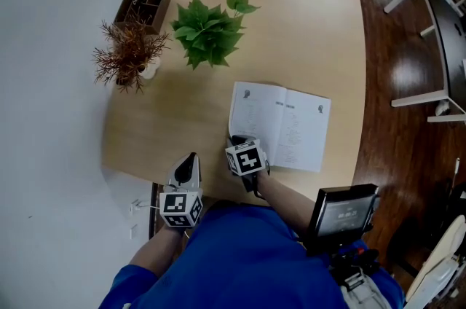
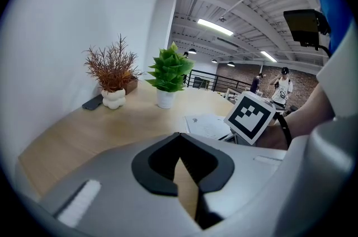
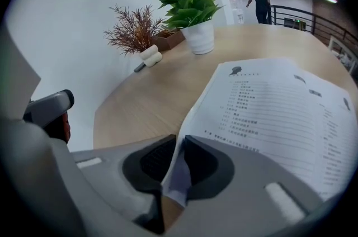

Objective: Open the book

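Note:
The book [image 1: 280,127] lies open and flat on the light wooden table [image 1: 306,30], showing two white printed pages [image 3: 274,107]. My right gripper [image 1: 237,141] is at the book's near left corner. In the right gripper view its jaws [image 3: 178,141] stand slightly apart, with the corner of a page curling up between them and not pinched. My left gripper [image 1: 191,159] hovers at the table's near edge, left of the book. Its jaws [image 2: 179,136] are shut on nothing. From the left gripper view the book [image 2: 207,125] shows beyond the right gripper's marker cube [image 2: 250,117].
A green potted plant [image 1: 210,30], a dried reddish plant in a white vase [image 1: 131,52] and a wooden box [image 1: 142,3] stand at the table's far left. A small dark object [image 2: 92,102] lies by the vase. A screen on a stand [image 1: 342,213] sits near right.

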Demonstrator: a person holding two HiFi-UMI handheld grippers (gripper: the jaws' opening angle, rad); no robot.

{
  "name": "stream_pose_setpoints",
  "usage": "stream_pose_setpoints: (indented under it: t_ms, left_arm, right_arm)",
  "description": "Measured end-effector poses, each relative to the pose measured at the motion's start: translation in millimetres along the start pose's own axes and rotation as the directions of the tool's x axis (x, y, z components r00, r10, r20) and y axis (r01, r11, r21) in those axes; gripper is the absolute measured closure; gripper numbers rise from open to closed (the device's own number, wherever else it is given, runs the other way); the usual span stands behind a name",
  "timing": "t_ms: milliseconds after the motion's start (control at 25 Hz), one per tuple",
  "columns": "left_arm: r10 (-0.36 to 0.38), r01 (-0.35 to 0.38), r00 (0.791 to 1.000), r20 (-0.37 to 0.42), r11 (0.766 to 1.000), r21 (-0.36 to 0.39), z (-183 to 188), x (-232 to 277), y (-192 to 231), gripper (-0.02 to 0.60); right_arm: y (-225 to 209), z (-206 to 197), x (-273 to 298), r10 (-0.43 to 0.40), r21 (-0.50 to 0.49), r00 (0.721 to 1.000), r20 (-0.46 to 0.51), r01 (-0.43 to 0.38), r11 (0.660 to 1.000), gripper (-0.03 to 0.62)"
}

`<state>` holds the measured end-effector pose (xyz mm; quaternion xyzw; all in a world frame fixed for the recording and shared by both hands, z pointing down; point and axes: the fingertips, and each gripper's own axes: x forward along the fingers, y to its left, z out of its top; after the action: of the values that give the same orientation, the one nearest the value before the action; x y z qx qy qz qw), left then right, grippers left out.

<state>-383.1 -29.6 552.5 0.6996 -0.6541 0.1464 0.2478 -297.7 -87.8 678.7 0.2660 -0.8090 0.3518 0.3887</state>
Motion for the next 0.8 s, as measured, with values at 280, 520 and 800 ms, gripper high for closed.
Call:
stream_pose_setpoints:
  t_ms: [280,520,800]
  left_arm:
    - [-0.021,0.021,1.000,-0.005,1.000,0.002,-0.4,3.8,-4.3,0.575]
    - [-0.042,0.042,0.999,-0.008,0.999,0.009,-0.6,8.5,-10.0,0.575]
    - [-0.064,0.064,0.998,-0.007,0.998,0.021,2.4,13.1,-18.5,0.575]
  right_arm:
    - [5.4,1.4,-2.5,0.050,0.023,0.998,0.029,-0.051,0.998,0.493]
    - [7.3,3.3,-8.4,0.103,0.060,0.992,0.075,-0.108,0.992,0.464]
    - [12.8,6.3,-17.2,0.140,0.071,0.983,0.121,-0.149,0.986,0.442]
